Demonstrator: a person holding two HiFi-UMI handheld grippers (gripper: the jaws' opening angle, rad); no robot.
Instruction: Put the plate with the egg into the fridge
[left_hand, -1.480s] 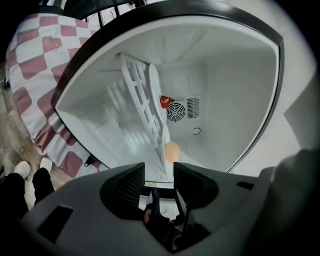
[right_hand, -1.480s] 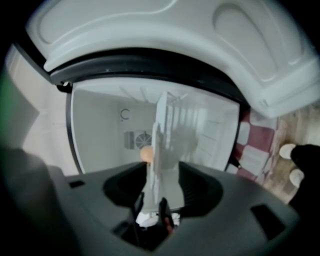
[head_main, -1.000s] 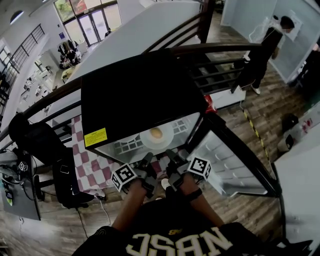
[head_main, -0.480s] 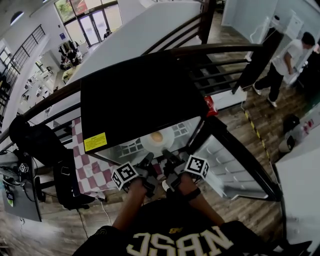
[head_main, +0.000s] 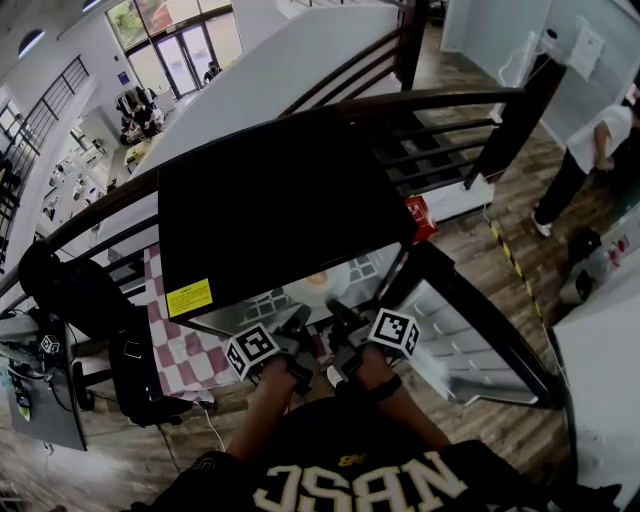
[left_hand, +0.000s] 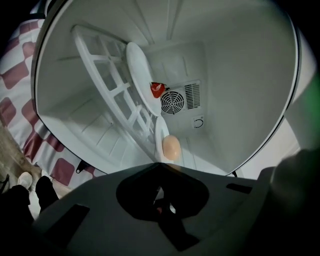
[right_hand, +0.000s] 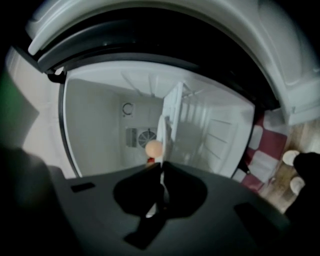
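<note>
A white plate (head_main: 318, 288) with a tan egg (head_main: 317, 279) on it sits just inside the open black-topped fridge (head_main: 280, 190), mostly hidden under its top. My left gripper (head_main: 298, 322) and right gripper (head_main: 336, 314) hold its near rim side by side. In the left gripper view the plate (left_hand: 160, 131) runs edge-on into the shut left gripper (left_hand: 159, 167), with the egg (left_hand: 171, 147) just beyond it. In the right gripper view the egg (right_hand: 153, 148) lies past the right gripper (right_hand: 161, 167), whose jaws have just been closing with the plate's rim (right_hand: 160, 181) between them.
Inside the fridge are a white slatted shelf (left_hand: 110, 95), a second white plate (left_hand: 137, 67), a small red thing (left_hand: 157, 89) and a round fan (left_hand: 172, 101). The fridge door (head_main: 470, 350) stands open at the right. A checked cloth (head_main: 180, 345) lies under the fridge. A person (head_main: 590, 150) walks at far right.
The plate with the egg has slid further into the fridge, so the black top now hides most of it. Both grippers moved forward with it. The person at right has walked further right.
</note>
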